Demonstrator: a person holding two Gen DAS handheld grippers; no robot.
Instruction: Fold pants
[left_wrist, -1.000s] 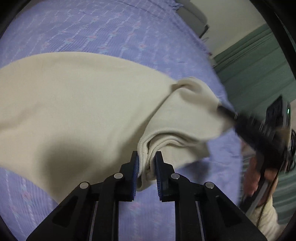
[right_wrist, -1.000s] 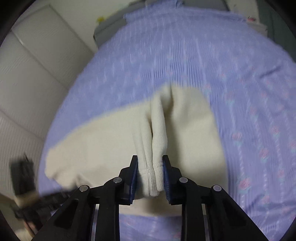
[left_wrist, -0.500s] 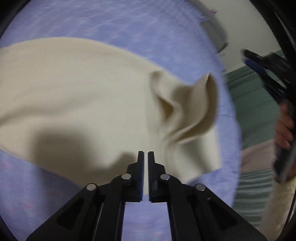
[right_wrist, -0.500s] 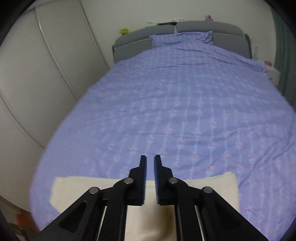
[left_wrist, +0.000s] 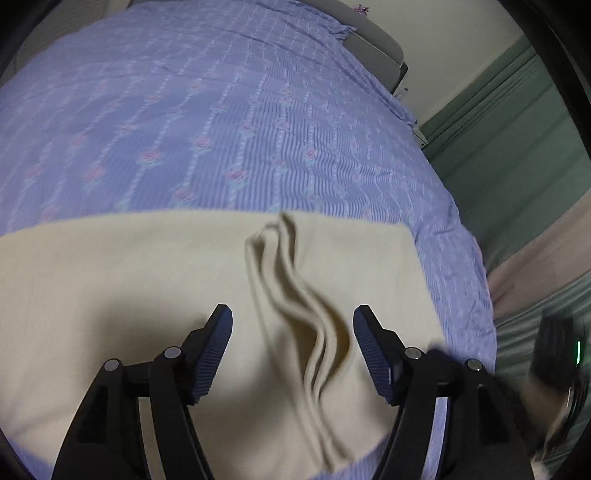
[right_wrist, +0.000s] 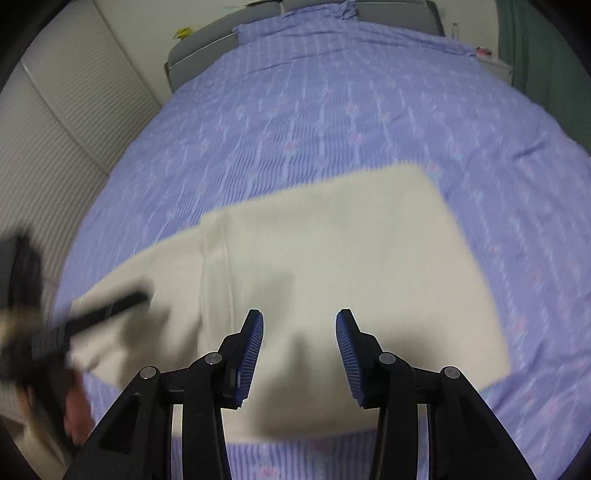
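Note:
The cream pants (left_wrist: 129, 280) lie folded flat on the purple bedspread (left_wrist: 221, 110), near the bed's front edge. In the left wrist view a raised wrinkle of bunched cloth (left_wrist: 314, 332) runs between the fingers. My left gripper (left_wrist: 291, 317) is open and empty, hovering over that wrinkle. In the right wrist view the pants (right_wrist: 351, 251) show as a flat folded slab with a seam line at its left. My right gripper (right_wrist: 299, 321) is open and empty above the slab's near part. The left gripper also shows blurred at the left of the right wrist view (right_wrist: 107, 310).
The bedspread (right_wrist: 332, 92) stretches away to a grey headboard (right_wrist: 207, 40) and pillow. White wardrobe doors (right_wrist: 55, 129) stand on the left of the bed. Green curtains (left_wrist: 517, 140) hang on the right side.
One second ago both grippers were shut on bunched cloth. They let go, pulled back shut, and now both stand open above the folded pants lying on the bed.

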